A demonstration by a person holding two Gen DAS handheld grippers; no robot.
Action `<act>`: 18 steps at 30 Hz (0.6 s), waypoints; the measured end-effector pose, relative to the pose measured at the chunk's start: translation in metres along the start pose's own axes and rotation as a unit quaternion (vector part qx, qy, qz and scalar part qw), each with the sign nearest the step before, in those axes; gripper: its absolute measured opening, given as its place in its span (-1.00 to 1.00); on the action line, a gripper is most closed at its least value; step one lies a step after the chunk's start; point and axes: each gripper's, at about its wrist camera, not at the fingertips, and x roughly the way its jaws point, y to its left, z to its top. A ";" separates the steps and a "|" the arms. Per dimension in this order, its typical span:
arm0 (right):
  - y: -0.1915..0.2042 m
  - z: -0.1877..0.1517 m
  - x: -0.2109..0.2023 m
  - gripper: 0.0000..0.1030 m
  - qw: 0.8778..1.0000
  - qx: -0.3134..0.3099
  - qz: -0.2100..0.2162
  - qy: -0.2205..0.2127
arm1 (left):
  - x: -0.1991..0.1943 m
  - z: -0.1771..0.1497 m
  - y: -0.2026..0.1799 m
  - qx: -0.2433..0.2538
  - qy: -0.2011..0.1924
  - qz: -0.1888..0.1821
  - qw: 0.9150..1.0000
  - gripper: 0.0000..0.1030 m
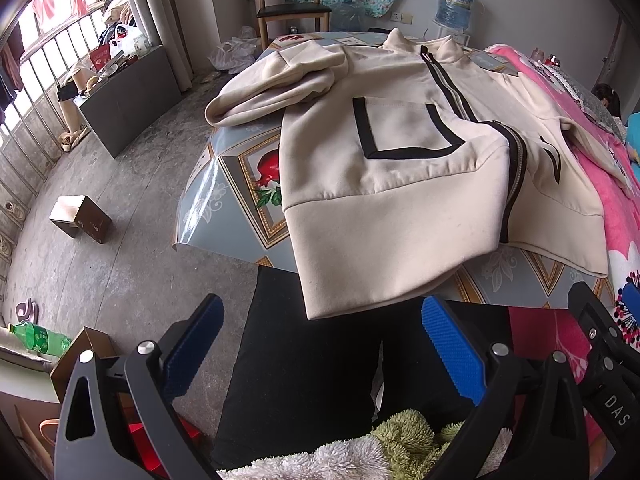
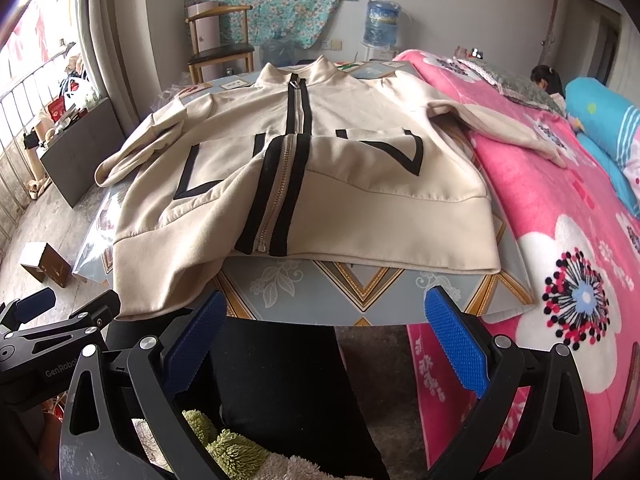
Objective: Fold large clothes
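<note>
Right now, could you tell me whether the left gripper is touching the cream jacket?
Apart. The left wrist view shows the left gripper open below the cream jacket's hanging hem, with dark trousers visible between them.

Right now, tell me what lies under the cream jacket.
The jacket lies on a table with a patterned blue cover; one sleeve rests on the pink blanket. Whatever sits beneath its middle is covered.

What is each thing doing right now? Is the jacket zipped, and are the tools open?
Jacket: spread on the table, not folded, near hem hanging over the edge.
Zipper: closed at the top, open near the hem.
Left sleeve: bunched up.
Left tool: open, holding nothing.
Right tool: open, holding nothing.
Table: covered by a patterned cloth.
</note>
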 end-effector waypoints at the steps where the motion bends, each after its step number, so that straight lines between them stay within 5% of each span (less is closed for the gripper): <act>1: 0.000 0.000 0.000 0.87 1.000 0.000 0.000 0.000 | 0.000 0.000 0.000 0.000 0.000 -0.001 1.000 0.90; 18: 0.002 0.017 0.004 0.87 1.000 0.002 0.000 -0.006 | 0.006 0.008 0.007 0.000 0.005 -0.002 1.000 0.90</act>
